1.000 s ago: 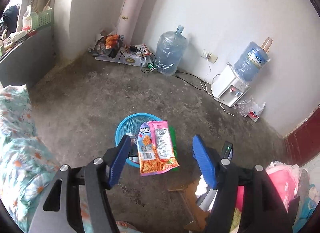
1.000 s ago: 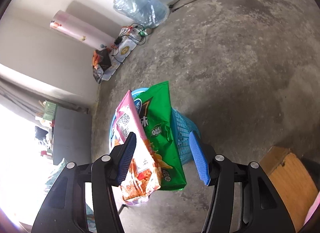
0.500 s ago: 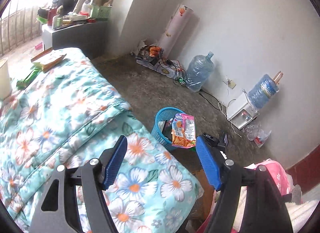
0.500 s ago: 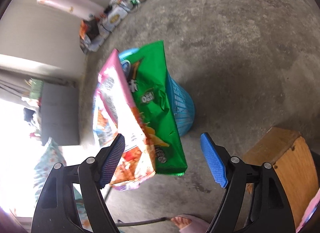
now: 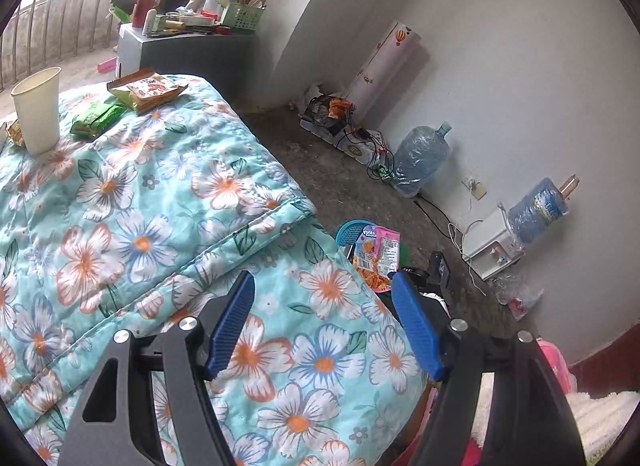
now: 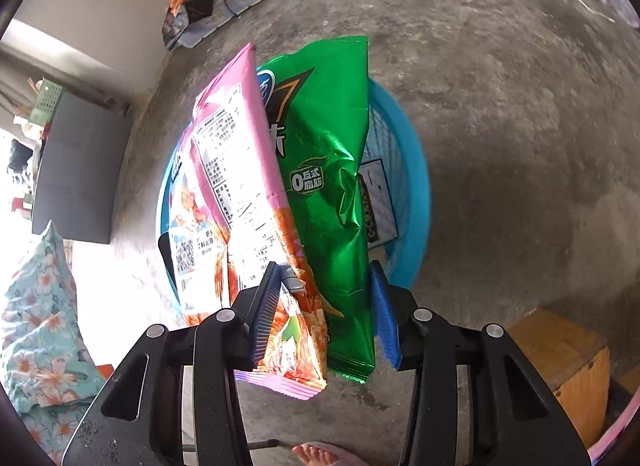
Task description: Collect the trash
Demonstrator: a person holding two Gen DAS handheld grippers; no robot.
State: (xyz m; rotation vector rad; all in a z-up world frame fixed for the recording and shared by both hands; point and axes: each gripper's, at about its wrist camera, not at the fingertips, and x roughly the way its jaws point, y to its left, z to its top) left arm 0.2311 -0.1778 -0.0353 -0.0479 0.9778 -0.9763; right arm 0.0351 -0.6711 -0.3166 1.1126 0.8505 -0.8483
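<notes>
A pink snack bag [image 6: 236, 169] and a green snack bag [image 6: 328, 153] stand together over the blue mesh basket [image 6: 416, 193] on the concrete floor. My right gripper [image 6: 324, 266] points down at them; its jaws are closing, the bags fill the gap, and a pad touches each side. In the left wrist view, my left gripper [image 5: 323, 278] hangs open and empty over the floral quilt [image 5: 160, 201]. Beyond the quilt's edge I see the basket [image 5: 348, 229] and the pink bag [image 5: 378, 254]. At the quilt's far end sit a paper cup [image 5: 36, 109], a green packet [image 5: 96, 119] and a brown snack bag [image 5: 146, 91].
Water jugs [image 5: 420, 157] and a dispenser [image 5: 492, 250] line the wall with cables and boxes [image 5: 340, 125]. A wooden box [image 6: 560, 362] stands right of the basket. A person's toes [image 6: 316, 452] show at the bottom edge. A cluttered grey cabinet [image 5: 188, 49] stands beyond the bed.
The left gripper swung away from the basket and now hangs over the quilt. The right jaws spread wide, then narrowed onto the two bags as the gripper sank toward the basket.
</notes>
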